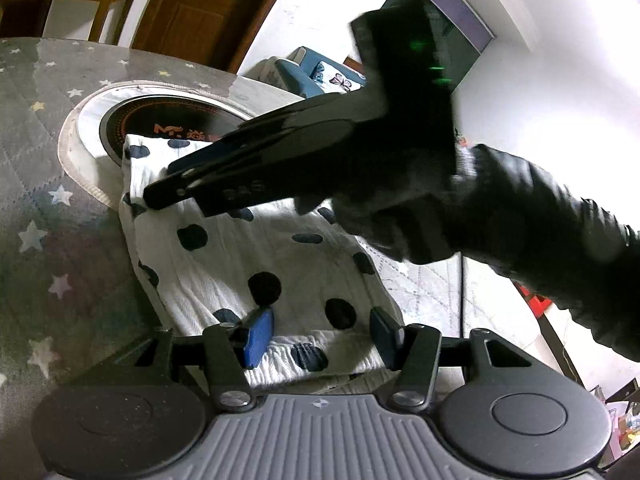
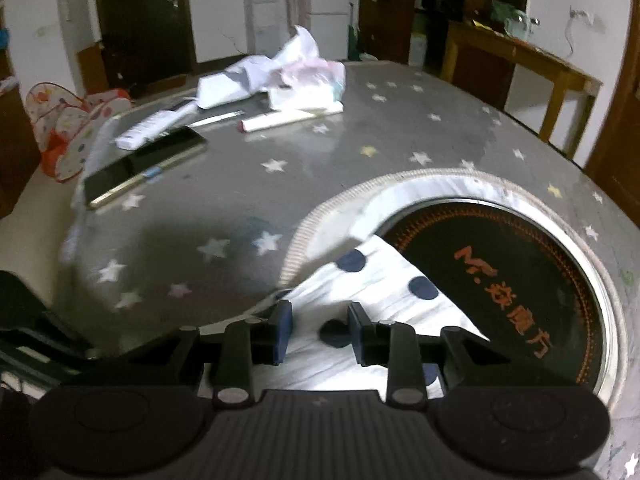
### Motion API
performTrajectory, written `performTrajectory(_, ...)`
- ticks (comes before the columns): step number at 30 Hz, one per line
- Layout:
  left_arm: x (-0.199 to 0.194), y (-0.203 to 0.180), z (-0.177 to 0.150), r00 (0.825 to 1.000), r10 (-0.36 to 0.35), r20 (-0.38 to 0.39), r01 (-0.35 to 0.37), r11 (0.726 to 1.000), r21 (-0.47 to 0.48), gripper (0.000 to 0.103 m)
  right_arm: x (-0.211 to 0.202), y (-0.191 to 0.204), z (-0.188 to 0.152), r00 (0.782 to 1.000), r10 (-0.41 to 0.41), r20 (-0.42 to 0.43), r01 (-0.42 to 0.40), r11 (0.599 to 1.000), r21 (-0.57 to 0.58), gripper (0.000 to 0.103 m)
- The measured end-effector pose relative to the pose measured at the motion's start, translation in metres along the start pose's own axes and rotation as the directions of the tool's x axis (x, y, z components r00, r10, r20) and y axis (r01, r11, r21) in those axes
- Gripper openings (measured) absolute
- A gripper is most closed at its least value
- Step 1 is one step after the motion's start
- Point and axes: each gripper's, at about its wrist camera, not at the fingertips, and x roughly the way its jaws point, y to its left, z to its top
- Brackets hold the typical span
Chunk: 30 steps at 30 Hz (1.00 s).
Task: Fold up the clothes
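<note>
A white garment with dark blue dots (image 1: pixel 256 256) lies flat on the grey star-patterned tablecloth (image 1: pixel 48 168). My left gripper (image 1: pixel 322 336) stands open over the garment's near edge, with cloth showing between the blue pads and neither pad pressing on it. In the left wrist view a hand in a black sleeve holds my right gripper (image 1: pixel 158 198) at the garment's far left corner. From the right wrist view that gripper (image 2: pixel 320 332) is open by a narrow gap, with the dotted garment (image 2: pixel 384 296) lying under and between its pads.
A round black hob with orange lettering (image 2: pixel 500 280) sits in a ringed cutout, and the garment's far corner overlaps it. Further back lie a dark phone (image 2: pixel 144 168), a white remote (image 2: pixel 152 128), a tube (image 2: pixel 280 120) and crumpled paper and plastic (image 2: pixel 288 76). The tablecloth (image 2: pixel 360 140) ends at left.
</note>
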Motion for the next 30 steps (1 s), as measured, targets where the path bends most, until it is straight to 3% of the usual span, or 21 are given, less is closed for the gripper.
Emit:
performTrajectory(8,0.002,0.002,0.001,1.000,-0.001,-0.001,0.001,1.000,-0.005,0.057,0.024,-0.012,0.018,0.999,-0.031,0.013,0.031,0.999,0.025,0.033)
performTrajectory(14,0.003,0.001,0.002,1.000,0.000,-0.002,0.000,1.000,-0.004,0.060,0.002,-0.031,0.020,0.996,-0.061,0.057,0.056,0.994,0.089,0.034)
performTrajectory(22,0.004,-0.005,0.003,1.000,-0.011,0.002,0.011,1.000,0.015,0.075,-0.049,-0.045,-0.021,0.991,-0.116,0.064,0.106,0.984,0.145,0.035)
performTrajectory(30,0.006,-0.014,0.003,1.000,0.002,-0.001,-0.002,0.999,0.042,0.084,-0.077,-0.028,-0.076,0.990,-0.115,0.083,0.099,0.980,0.172,0.040)
